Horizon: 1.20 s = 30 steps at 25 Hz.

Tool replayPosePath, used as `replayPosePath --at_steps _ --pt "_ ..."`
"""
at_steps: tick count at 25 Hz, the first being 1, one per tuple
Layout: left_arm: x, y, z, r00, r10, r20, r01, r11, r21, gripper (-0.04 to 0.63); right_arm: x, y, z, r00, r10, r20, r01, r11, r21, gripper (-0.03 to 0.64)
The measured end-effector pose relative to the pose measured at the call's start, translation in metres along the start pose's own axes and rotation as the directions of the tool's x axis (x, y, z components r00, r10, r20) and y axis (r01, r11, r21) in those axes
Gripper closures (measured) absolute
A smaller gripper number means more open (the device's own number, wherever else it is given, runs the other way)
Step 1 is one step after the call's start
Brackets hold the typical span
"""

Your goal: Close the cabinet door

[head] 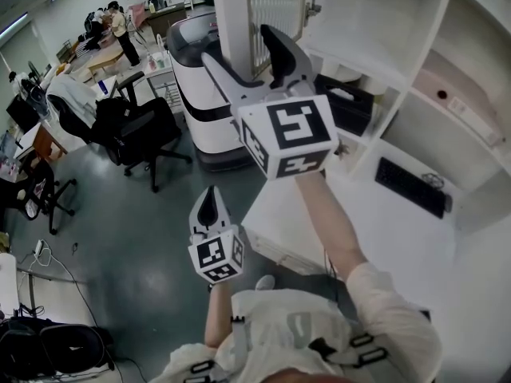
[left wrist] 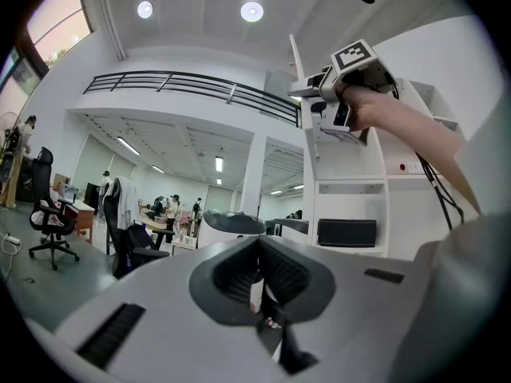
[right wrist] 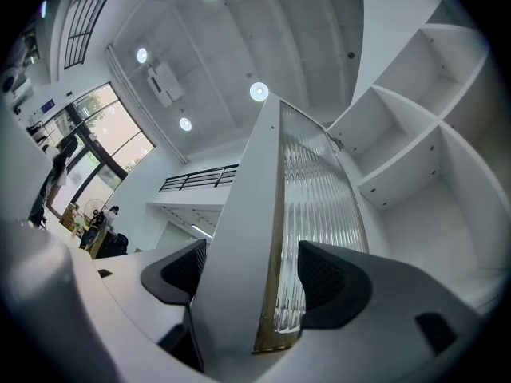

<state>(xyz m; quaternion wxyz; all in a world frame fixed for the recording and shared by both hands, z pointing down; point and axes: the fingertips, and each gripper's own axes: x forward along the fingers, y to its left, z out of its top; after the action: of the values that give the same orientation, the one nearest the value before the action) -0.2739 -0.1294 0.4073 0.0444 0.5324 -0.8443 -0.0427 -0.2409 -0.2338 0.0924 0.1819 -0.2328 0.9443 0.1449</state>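
Note:
The cabinet door (head: 271,6), white-framed with a ribbed glass panel, stands swung out from the white cabinet (head: 415,78). My right gripper (head: 239,45) is raised high, and its two jaws straddle the door's lower edge. In the right gripper view the door (right wrist: 311,198) fills the gap between the pads of the right gripper (right wrist: 247,270), which press on both its faces. My left gripper (head: 209,202) hangs low and apart from the door, shut with nothing in it. In the left gripper view its jaws (left wrist: 259,282) meet, and the cabinet (left wrist: 343,198) stands ahead.
Below the shelves lies a white desk top (head: 319,214) with a black keyboard (head: 411,186) and a black box (head: 347,102). A white machine (head: 200,94) stands left of the door. A black office chair (head: 140,130) and people at desks are further left.

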Motion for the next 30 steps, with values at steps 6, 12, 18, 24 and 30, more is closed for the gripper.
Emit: replayPosePath --at_steps 6,12,18,24,30 --pt "-0.001 -0.013 -0.003 0.999 -0.034 -0.010 0.034 0.999 0.007 0.591 -0.012 -0.004 0.005 1.000 0.019 0.003 -0.019 1.000 0.013 0.256" --pt "0.003 -0.032 -0.002 0.997 -0.078 -0.014 0.078 0.997 0.021 0.591 -0.027 -0.011 0.010 0.999 0.030 0.011 -0.030 0.999 0.030 0.285" --pt "0.006 -0.049 -0.003 0.993 -0.114 -0.017 0.114 0.993 0.027 0.591 -0.042 -0.018 0.013 0.999 0.042 0.016 -0.043 0.997 0.072 0.323" --pt "0.009 -0.063 0.001 0.989 -0.146 -0.009 0.147 0.989 0.006 0.591 -0.052 -0.023 0.017 0.999 0.042 0.028 -0.045 0.993 0.108 0.342" --pt "0.012 -0.081 0.000 0.983 -0.180 -0.019 0.181 0.983 0.021 0.591 -0.067 -0.032 0.023 0.999 0.050 0.020 -0.052 0.993 0.102 0.377"
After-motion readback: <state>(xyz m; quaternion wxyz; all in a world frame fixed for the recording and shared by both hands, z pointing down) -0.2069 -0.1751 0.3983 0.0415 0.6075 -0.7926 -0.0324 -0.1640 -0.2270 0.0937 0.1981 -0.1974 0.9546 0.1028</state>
